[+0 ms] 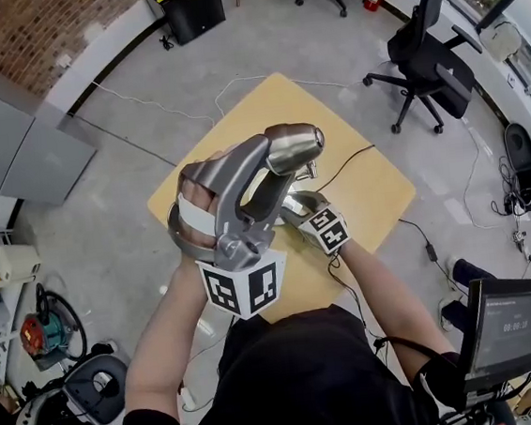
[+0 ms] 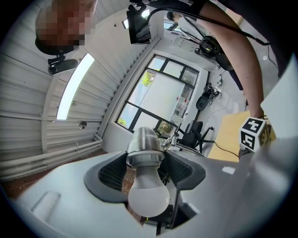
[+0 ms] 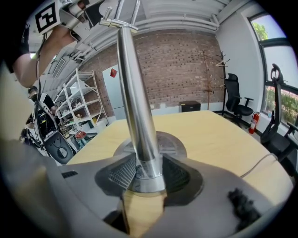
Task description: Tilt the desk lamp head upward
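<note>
While the desk lamp head stands above the wooden table, the left gripper clamps its metal collar, the white bulb facing that gripper's camera; the right gripper pinches the lamp's pole just above its round base.

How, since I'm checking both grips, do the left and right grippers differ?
The left gripper clamps the lamp head just behind its bulb; the right gripper clamps the lamp pole near its base. The left is raised; the right sits lower, by the table. Both grip silver metal.
</note>
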The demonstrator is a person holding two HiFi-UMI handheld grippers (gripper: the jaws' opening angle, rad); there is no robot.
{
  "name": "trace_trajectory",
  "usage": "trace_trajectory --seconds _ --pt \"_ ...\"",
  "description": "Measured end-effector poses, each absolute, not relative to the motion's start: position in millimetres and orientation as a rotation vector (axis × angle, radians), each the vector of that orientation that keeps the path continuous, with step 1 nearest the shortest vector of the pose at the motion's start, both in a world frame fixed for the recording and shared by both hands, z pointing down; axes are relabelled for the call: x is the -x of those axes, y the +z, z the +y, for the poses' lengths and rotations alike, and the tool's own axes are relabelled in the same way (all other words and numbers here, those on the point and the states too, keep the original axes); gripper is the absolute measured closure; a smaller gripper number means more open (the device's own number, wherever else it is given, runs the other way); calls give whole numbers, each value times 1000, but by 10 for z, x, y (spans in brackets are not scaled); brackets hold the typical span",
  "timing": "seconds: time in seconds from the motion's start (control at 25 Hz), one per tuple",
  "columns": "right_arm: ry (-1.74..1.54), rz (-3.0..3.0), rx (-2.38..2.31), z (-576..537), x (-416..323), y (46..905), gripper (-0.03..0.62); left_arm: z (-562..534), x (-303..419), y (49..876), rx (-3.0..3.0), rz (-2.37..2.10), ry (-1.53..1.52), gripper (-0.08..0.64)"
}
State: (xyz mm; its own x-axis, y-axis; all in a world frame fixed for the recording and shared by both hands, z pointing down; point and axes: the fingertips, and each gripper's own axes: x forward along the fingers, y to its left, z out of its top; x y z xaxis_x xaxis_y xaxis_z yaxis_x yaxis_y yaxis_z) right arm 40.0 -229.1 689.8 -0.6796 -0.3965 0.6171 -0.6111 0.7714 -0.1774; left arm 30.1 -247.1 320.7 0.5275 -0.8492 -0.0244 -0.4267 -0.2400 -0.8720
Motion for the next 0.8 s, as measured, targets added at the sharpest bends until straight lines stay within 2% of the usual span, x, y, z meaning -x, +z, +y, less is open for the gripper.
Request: trace_trajectory --seconds 0.8 --pt "509 -2408 -748 -2281 -358 6865 411 -2480 -418 3215 1796 918 -644 302"
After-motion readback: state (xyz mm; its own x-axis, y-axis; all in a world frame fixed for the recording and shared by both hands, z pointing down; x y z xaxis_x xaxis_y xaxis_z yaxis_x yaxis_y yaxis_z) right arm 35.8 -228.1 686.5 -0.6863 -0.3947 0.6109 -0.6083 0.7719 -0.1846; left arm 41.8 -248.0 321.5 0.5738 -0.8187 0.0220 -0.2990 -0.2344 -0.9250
